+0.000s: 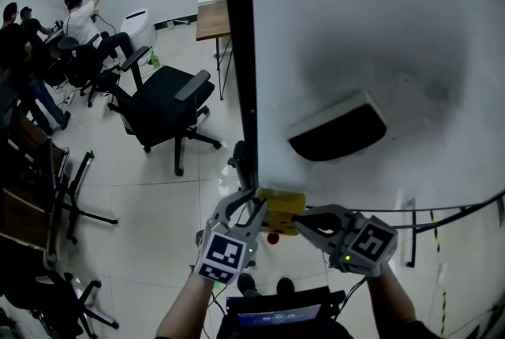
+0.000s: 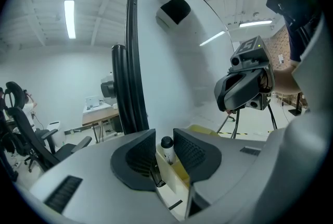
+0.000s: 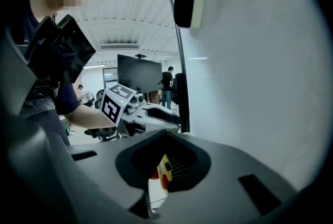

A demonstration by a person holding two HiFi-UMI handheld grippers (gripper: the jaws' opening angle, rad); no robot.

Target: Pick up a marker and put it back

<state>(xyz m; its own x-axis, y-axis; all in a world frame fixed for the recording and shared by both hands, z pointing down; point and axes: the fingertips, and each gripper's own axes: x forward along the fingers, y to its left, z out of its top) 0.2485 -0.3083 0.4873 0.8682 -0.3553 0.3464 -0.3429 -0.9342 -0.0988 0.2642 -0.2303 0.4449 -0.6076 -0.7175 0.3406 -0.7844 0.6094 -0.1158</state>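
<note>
We judge that the work is at the marker holder (image 1: pixel 282 203), the yellow box fixed at the lower edge of the whiteboard (image 1: pixel 379 30), under the eraser (image 1: pixel 338 128). The marker (image 2: pixel 167 151) stands inside this holder, and the left gripper (image 1: pixel 243 210) has its jaws one on each side of it. They are spread a little and close to the marker, but we see no firm pressing on it. From this alone we cannot decide whether it is the moment before the pick-up or the one after the putting back. For a pick-up, the jaws must close on the upper part and lift straight up along the marker. For a release, the gripper must draw back without tipping it. The right gripper (image 1: pixel 304 221) waits just beside the holder's other end, its jaws only a narrow slit apart and holding nothing. The marker's long axis is nearly vertical, along the board. Its black cap points up and its lower end is hidden in the holder.
</note>
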